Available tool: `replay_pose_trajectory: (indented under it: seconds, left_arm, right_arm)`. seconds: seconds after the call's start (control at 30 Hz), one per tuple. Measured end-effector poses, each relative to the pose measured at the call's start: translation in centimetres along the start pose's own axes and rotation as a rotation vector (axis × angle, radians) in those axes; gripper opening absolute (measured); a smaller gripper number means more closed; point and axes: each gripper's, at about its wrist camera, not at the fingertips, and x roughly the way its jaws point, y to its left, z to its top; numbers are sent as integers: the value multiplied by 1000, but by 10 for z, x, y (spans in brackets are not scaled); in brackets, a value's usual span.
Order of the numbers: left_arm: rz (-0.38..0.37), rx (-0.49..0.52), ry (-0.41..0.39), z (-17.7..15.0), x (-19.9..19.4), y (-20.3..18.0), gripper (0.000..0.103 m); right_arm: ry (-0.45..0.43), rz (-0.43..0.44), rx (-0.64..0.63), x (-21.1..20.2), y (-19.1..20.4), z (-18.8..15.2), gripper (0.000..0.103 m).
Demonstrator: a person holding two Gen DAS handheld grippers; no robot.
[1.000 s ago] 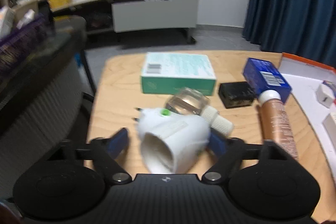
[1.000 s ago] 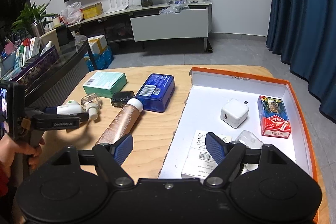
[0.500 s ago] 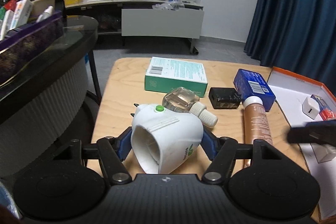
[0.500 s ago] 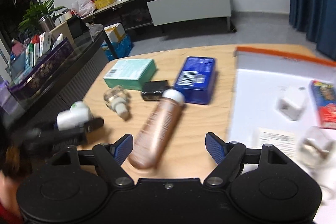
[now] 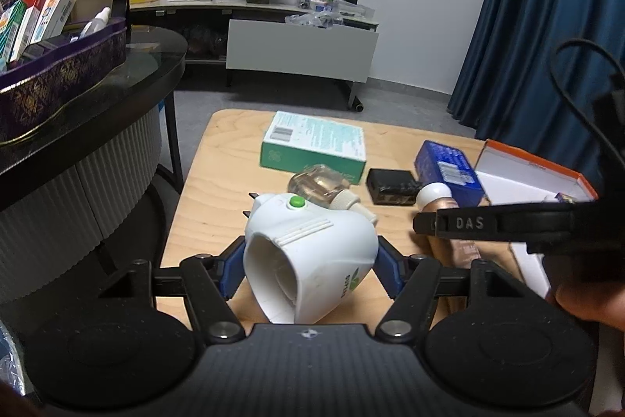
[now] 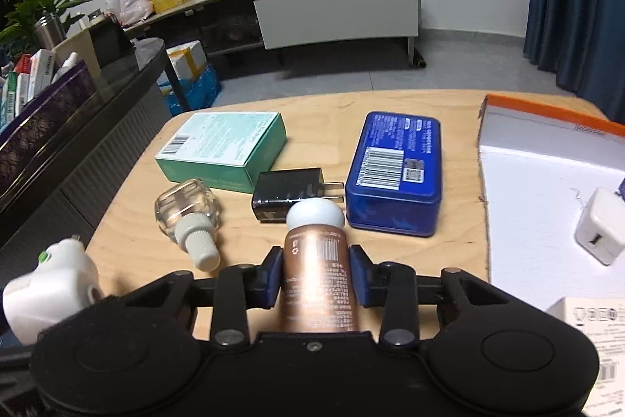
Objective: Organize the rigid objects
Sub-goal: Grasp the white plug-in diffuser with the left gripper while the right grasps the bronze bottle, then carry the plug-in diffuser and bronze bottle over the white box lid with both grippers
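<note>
Since the earlier frame the right gripper [image 6: 315,274] has crossed from the orange-rimmed tray [image 6: 547,112] to the copper-coloured bottle [image 6: 318,284], and its jaws, spread before, now pinch the bottle's body just behind the white cap. Left gripper [image 5: 310,266] pinches the white plug-in vaporizer [image 5: 308,253], carried above the wooden table [image 5: 211,206]; beyond its jaws lies the clear refill bottle [image 5: 318,180].
</note>
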Motion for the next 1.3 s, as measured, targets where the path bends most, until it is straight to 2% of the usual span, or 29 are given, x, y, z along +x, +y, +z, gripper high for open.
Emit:
replay_pose_trajectory:
  seconds: [0.37,0.63,0.83,1.03,1.3]
  left_arm:
    - [-70,42,-53,5,-30,-46,67]
    - [-163,113,-88,8,-55,-102,67]
    - [-243,155,-94,0,-65,-143,67]
    - [-291,176,-66,-13,-65,-171,67]
    - [-275,195,-45,-23,-66,-184,67]
  right_arm:
    - [-217,15,-2,-110,-24,3,44]
    - [-333,-55,6,-196,-60,-7,44]
    - [-330,-155,24,-243,-95,-30,44]
    - [-325,-223,72,-265,-122,-57,44]
    - [-315,-237,107,-270,-136,-82,44]
